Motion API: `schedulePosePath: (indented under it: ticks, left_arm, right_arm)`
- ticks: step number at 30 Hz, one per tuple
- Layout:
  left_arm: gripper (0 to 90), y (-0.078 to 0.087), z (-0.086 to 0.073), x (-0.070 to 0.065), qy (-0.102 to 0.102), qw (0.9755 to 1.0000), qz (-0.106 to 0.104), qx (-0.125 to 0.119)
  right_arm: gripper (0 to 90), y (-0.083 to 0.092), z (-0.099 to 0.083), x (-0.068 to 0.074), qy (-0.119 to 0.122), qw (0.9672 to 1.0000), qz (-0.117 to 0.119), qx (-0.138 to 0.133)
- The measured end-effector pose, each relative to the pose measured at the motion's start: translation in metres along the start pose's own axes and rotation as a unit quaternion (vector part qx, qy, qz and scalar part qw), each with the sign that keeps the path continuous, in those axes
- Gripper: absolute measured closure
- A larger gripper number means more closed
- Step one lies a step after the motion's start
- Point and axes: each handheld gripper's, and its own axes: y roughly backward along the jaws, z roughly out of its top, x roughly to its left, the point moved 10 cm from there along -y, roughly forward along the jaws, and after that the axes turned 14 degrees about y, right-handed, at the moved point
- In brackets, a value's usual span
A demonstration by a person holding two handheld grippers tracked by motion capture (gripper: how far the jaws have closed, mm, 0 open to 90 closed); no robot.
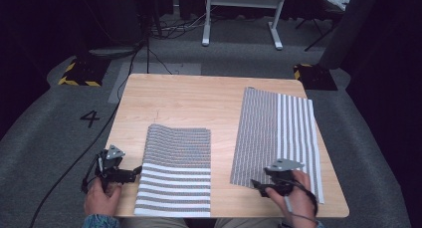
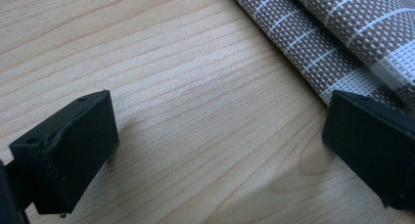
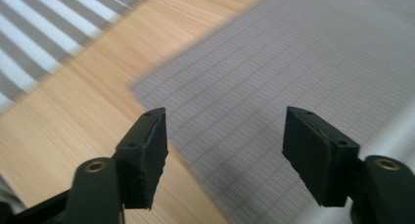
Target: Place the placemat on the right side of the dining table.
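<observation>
Folded placemat (image 1: 175, 169), long axis toward the person

On the grey floor around the wooden table (image 1: 199, 103) there are black cables (image 1: 69, 168), two yellow-and-black striped plates (image 1: 79, 73), a painted number 4 (image 1: 90, 118) and a white stand (image 1: 244, 14) behind.

High view looks down on the table (image 1: 189, 103); both gripper views skim it closely.
</observation>
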Motion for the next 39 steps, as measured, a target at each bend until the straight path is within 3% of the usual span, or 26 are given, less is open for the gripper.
schedulePosePath:
  ticks: [4, 8, 9, 12, 13, 14, 16, 20, 25, 29, 34, 39]
  left_arm:
    - [0.1, 0.0, 0.0, 0.0, 0.0, 1.0, 0.0, -0.001]
    - [0.1, 0.0, 0.0, 0.0, 0.0, 1.0, 0.0, 0.0]
    - [0.1, 0.0, 0.0, 0.0, 0.0, 1.0, 0.001, 0.0]
    - [0.1, 0.0, 0.0, 0.0, -0.001, 1.0, 0.001, 0.0]
    - [0.1, 0.0, 0.0, 0.0, 0.0, 1.0, 0.001, -0.001]
    - [0.1, 0.0, 0.0, 0.0, 0.0, 1.0, 0.001, 0.0]
    - [0.1, 0.0, 0.0, 0.0, 0.0, 1.0, 0.001, -0.001]
    - [0.1, 0.0, 0.0, 0.0, 0.0, 1.0, 0.001, -0.001]
    - [0.1, 0.0, 0.0, 0.0, 0.0, 1.0, 0.001, 0.0]
    - [0.1, 0.0, 0.0, 0.0, 0.0, 1.0, 0.001, -0.001]
    - [0.1, 0.0, 0.0, 0.0, 0.0, 1.0, 0.001, -0.001]
    - [0.1, 0.0, 0.0, 0.0, 0.001, 1.0, 0.0, -0.001]
  right_arm:
    - [33.1, -0.035, 0.018, 0.019, 0.013, 0.9997, 0.018, 0.011]
    - [29.3, -0.062, 0.021, 0.021, 0.009, 0.9992, 0.004, 0.039]
    - [29.7, -0.065, 0.021, 0.02, 0.01, 0.9993, -0.005, 0.035]
    - [32.6, -0.065, 0.021, 0.02, 0.015, 0.9991, -0.013, 0.037]
    - [39.6, -0.064, 0.02, 0.018, 0.02, 0.9991, -0.014, 0.036]
    - [54.3, -0.061, 0.02, 0.017, 0.022, 0.999, -0.014, 0.035]
    - [64.0, -0.059, 0.019, 0.011, 0.026, 0.9991, -0.01, 0.033]
    - [80.6, -0.052, 0.013, 0.006, 0.057, 0.9976, -0.001, 0.041]
    - [82.5, -0.036, 0.003, 0.011, 0.066, 0.9964, 0.036, 0.038]
    - [82.5, -0.024, -0.011, 0.007, 0.069, 0.9958, 0.04, 0.045]
    - [81.9, -0.015, -0.026, -0.007, 0.05, 0.9967, 0.048, 0.041]
    - [81.8, -0.015, -0.022, -0.011, 0.055, 0.9963, 0.05, 0.042]
